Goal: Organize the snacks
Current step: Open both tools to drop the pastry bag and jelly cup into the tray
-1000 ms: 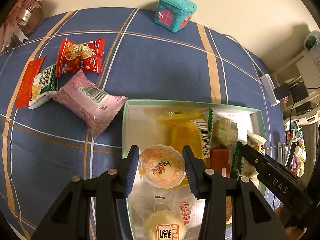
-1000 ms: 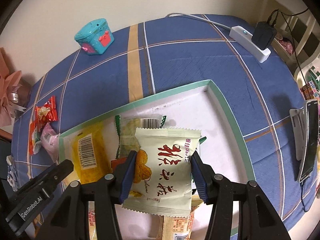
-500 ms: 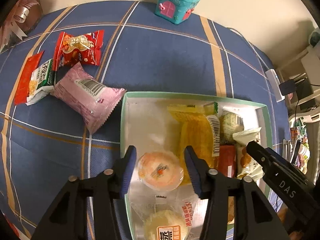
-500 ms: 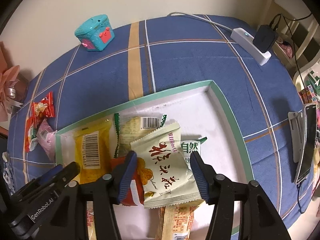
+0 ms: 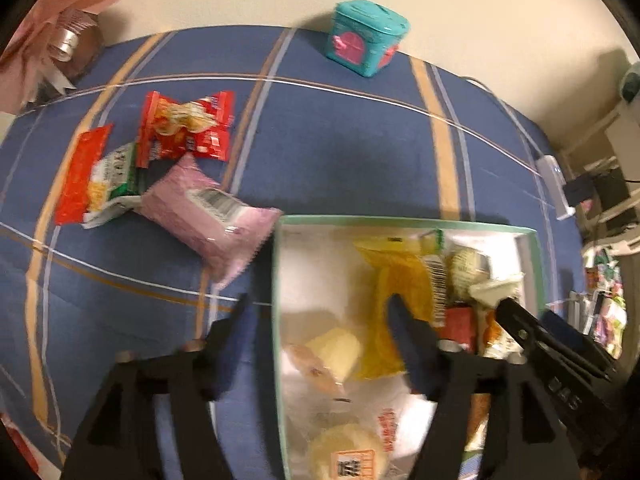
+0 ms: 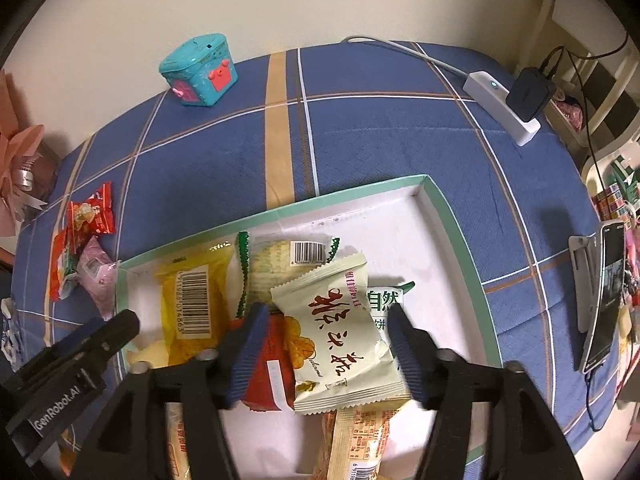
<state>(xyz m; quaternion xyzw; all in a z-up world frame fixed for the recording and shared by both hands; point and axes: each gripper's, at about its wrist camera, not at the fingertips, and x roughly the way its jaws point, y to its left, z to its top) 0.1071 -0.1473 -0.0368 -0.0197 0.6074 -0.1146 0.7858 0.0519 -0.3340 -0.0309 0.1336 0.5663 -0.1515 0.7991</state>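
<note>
Both my claws hang spread apart, gripping nothing, over the green-rimmed tray [image 6: 452, 216] of snacks: left claw [image 5: 320, 336] straddles its rim, right claw [image 6: 324, 344] above a pale packet [image 6: 340, 332]. Three packets [image 5: 160, 168] lie on the tabletop [image 5: 340, 140].

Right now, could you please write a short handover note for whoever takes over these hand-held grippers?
Left hand-held gripper: open, holding nothing, straddling the tray's left wall; the jelly cup lies tipped in the tray between its fingers.
Right hand-held gripper: open, over the pale cracker packet, which lies loose on the pile in the tray.
Done: yellow packet, cracker packet, jelly cup and several others are in the tray.
Left: the pink packet, the red packet and the red-and-green packet lie on the blue cloth, left of the tray.
</note>
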